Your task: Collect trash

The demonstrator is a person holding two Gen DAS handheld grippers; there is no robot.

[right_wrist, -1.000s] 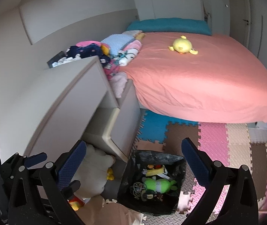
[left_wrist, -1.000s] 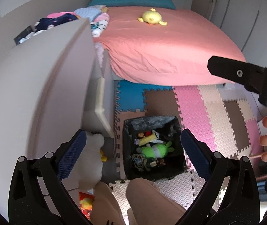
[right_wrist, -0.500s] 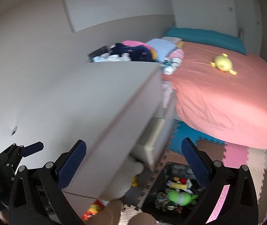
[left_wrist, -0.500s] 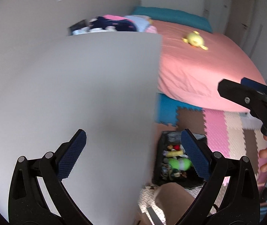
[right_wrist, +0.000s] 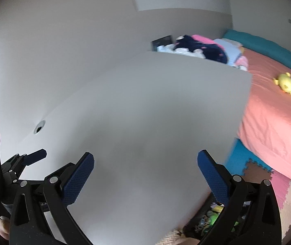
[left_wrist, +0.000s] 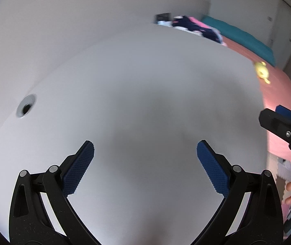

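Note:
My left gripper (left_wrist: 145, 161) is open over a bare grey-white desk top (left_wrist: 137, 94), nothing between its blue pads. My right gripper (right_wrist: 145, 173) is open as well, above the same desk top (right_wrist: 145, 106) near its right edge. A black bin (right_wrist: 208, 220) holding green and yellow scraps shows only as a sliver on the floor below the desk's right edge, behind the right finger. In the left wrist view the bin is hidden. Each gripper shows in the other's view: the right gripper's finger (left_wrist: 282, 124) at the right edge, the left gripper's finger (right_wrist: 35, 155) at the lower left.
A round cable hole (left_wrist: 25, 106) pierces the desk near the wall. Folded clothes (right_wrist: 202, 49) pile at the desk's far end. A pink bed (right_wrist: 278, 110) with a yellow plush toy (right_wrist: 285, 81) lies to the right, foam floor tiles (right_wrist: 276, 187) below it.
Both views have swung left and up from the floor bin onto the desk top, which now fills them. The bin has almost left view. Both grippers stayed open.

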